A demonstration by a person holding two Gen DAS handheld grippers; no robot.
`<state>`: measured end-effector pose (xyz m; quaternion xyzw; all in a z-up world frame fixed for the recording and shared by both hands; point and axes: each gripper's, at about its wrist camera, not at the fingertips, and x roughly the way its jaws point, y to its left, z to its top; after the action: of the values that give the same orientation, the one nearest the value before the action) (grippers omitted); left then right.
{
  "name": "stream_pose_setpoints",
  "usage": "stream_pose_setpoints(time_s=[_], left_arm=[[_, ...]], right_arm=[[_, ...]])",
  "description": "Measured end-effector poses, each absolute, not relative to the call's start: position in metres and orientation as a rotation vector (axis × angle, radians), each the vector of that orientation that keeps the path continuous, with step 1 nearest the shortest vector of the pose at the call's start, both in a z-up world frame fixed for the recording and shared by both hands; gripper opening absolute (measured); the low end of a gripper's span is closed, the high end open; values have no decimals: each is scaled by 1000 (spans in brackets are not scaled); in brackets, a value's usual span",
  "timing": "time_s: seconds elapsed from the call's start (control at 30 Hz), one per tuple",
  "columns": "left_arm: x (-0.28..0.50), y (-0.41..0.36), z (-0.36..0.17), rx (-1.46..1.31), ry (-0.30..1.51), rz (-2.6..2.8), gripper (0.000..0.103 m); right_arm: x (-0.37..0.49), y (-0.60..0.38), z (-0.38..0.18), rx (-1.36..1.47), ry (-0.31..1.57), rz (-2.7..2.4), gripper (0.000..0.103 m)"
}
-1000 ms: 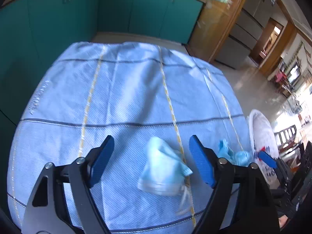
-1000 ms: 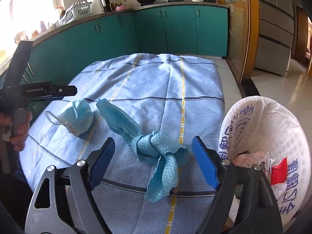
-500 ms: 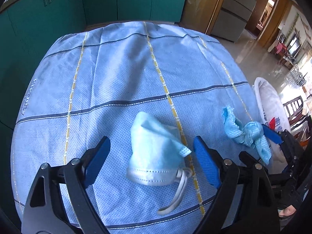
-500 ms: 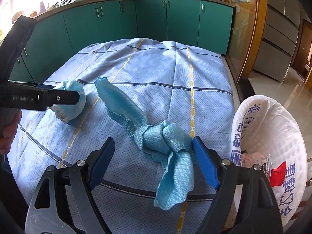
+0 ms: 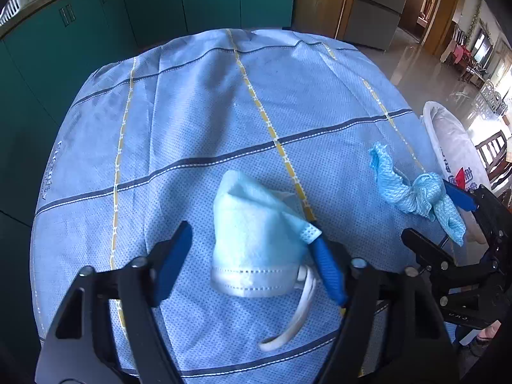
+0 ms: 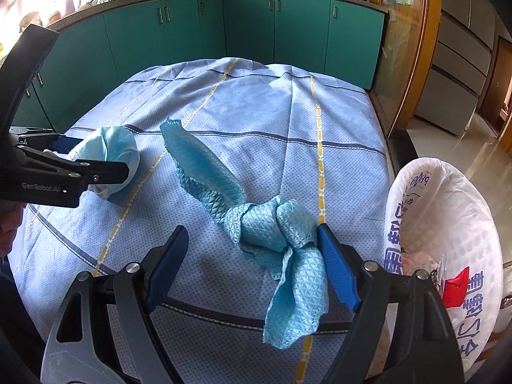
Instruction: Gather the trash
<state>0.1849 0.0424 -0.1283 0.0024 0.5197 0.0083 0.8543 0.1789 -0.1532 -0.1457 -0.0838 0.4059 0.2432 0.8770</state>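
Observation:
A light blue face mask (image 5: 256, 240) with white ear loops lies on the blue tablecloth (image 5: 192, 112). My left gripper (image 5: 251, 236) straddles it with its jaws closing: the right pad touches the mask's edge, while the left pad stands apart from it. A knotted turquoise cloth (image 6: 259, 224) lies near the table's right edge. My right gripper (image 6: 252, 233) is open around its knot, the right pad close against the cloth. The right wrist view also shows the mask (image 6: 118, 140) with the left gripper (image 6: 96, 156) around it, and the left wrist view shows the cloth (image 5: 416, 192).
A white bag-lined bin (image 6: 448, 224) stands beside the table's right edge, with a red wrapper (image 6: 454, 288) and other trash inside. Teal cabinets (image 6: 288, 32) run behind the table, with pots on the counter. A hand (image 6: 9, 220) holds the left gripper.
My left gripper has come down closer over the mask, and its jaws have narrowed around it. My right gripper has edged closer to the knotted cloth, still as wide.

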Motion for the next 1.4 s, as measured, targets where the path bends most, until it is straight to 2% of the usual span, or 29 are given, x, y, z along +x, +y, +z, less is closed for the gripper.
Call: stream_pose_setpoints(time_s=[0.1,0.2,0.3,0.37,0.53,0.63,1.0,1.03,1.13,1.17,1.27,1.33,1.4], left_arm=[[184,41,-130,13,1101,18,59],[183,41,-130,21,1099,17,55],[184,40,-130,23,1099,17,55],[184,40,-131,23,1101,19,55],[185,41,-131,24,1099,20,55],[184,41,-131,24,1098,21,55],[183,35,-131,60,1097,13,66],[183,34,-132,65,1098,12,66],[183,32,-133,74,1101,12,66],[183,31,-134,78,1101,12,66],[183,27,-135,91,1092,13,66],[183,26,-135,99,1083,9,62],[182,24,-134,99,1074,0,49]], right_arm=[[179,-153,-146,-173,849,512,80],[178,-151,-146,-171,849,515,80],[178,-151,-145,-164,847,514,67],[178,-152,-144,-162,850,511,54],[178,-155,-142,-149,850,511,43],[177,-159,-139,-135,849,512,40],[164,-180,-132,-89,847,513,41],[165,-178,-132,-93,845,513,43],[166,-173,-135,-116,840,504,62],[167,-171,-136,-126,839,498,65],[171,-165,-141,-138,854,493,65],[173,-162,-144,-145,860,491,65],[174,-159,-147,-150,869,494,64]])
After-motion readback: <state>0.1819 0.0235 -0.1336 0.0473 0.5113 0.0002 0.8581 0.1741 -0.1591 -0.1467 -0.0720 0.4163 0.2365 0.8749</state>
